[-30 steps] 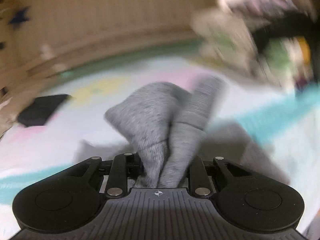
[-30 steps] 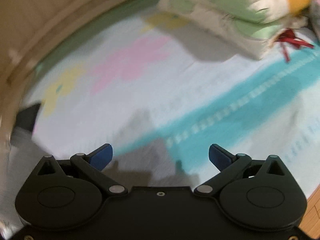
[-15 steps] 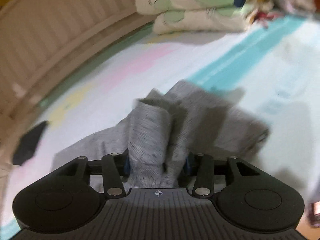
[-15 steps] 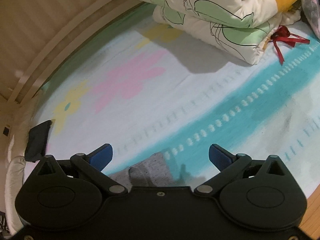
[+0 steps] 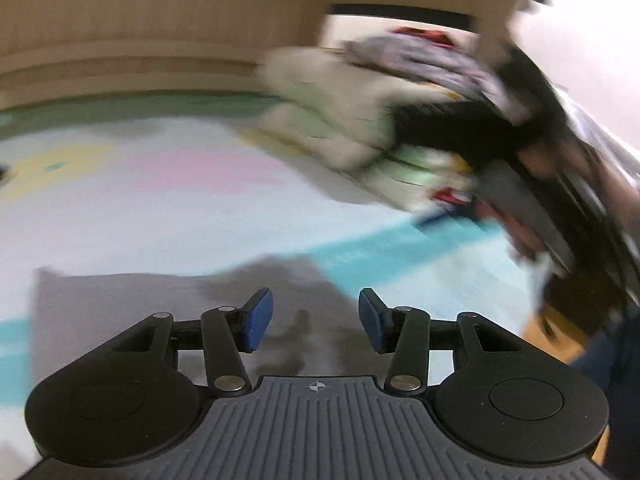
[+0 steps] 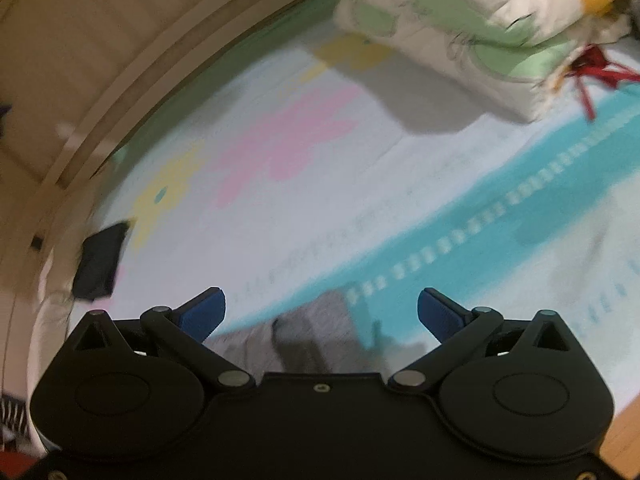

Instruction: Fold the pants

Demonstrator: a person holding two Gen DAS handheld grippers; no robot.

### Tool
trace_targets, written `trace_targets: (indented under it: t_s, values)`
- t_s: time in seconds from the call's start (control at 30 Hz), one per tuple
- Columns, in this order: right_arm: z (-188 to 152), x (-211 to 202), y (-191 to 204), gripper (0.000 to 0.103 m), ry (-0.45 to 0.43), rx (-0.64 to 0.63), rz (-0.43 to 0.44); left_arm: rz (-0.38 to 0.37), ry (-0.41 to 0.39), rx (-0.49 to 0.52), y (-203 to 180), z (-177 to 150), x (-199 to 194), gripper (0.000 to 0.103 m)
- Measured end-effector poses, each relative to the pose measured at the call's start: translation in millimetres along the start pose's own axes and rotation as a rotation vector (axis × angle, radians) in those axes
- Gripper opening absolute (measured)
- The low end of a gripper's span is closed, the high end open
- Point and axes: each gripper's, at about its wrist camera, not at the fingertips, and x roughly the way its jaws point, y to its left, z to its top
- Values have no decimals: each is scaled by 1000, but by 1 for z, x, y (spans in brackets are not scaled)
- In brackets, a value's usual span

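The grey pants [image 5: 120,312] lie flat on the patterned bed sheet [image 5: 160,208], just under and ahead of my left gripper [image 5: 316,312]. That gripper stands open above the cloth, with nothing between its blue pads [image 5: 258,320]. The left wrist view is blurred by motion. In the right wrist view, one end of the grey pants [image 6: 316,328] shows low between the fingers of my right gripper [image 6: 322,308]. That gripper is wide open and hovers above the cloth without touching it.
A folded cream and green quilt [image 6: 460,32] with a red ribbon [image 6: 596,72] sits at the far side of the bed. A dark flat object [image 6: 100,260] lies near the wooden bed frame [image 6: 100,80]. Wood floor [image 6: 624,444] shows past the bed's right edge.
My left gripper let go of the bunched grey pants, opened and swung up and aside. The pants now lie flat on the sheet. My right gripper stayed open and barely moved.
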Motion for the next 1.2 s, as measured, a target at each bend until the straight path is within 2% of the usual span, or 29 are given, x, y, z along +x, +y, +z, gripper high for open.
trace_targets:
  t_s: [0.07, 0.17, 0.3, 0.37, 0.43, 0.47, 0.67, 0.87, 1.07, 1.13, 1.17, 1.2]
  values:
    - [-8, 11, 6, 102, 39, -31, 1, 83, 41, -57, 28, 5, 0, 46]
    - [-22, 31, 18, 102, 94, -88, -5, 124, 107, -123, 60, 1, 7, 46]
    - [-36, 52, 28, 102, 168, -131, 21, 82, 211, -184, 70, -20, 20, 46]
    - [-42, 62, 30, 102, 199, -139, 22, 92, 278, -122, 64, -29, 39, 48]
    - [-47, 71, 30, 102, 223, -147, 7, 99, 252, -58, 53, -32, 39, 54]
    - [-50, 75, 31, 102, 235, -153, 2, 88, 257, -66, 53, -29, 41, 56]
    - [-63, 95, 27, 102, 302, -172, -22, 43, 208, -241, 80, -17, 30, 56]
    - [-68, 100, 28, 103, 298, -211, -27, 129, 154, -328, 105, -9, 17, 56]
    - [-77, 94, 31, 103, 206, -223, -11, 185, 147, -429, 129, -12, -1, 56]
    - [-79, 93, 32, 103, 208, -245, 2, 191, 148, -435, 130, -12, -1, 56]
    - [-80, 94, 34, 102, 220, -266, 12, 192, 150, -432, 130, -12, -2, 56]
    - [-81, 95, 35, 96, 233, -278, 26, 193, 150, -429, 130, -13, -4, 56]
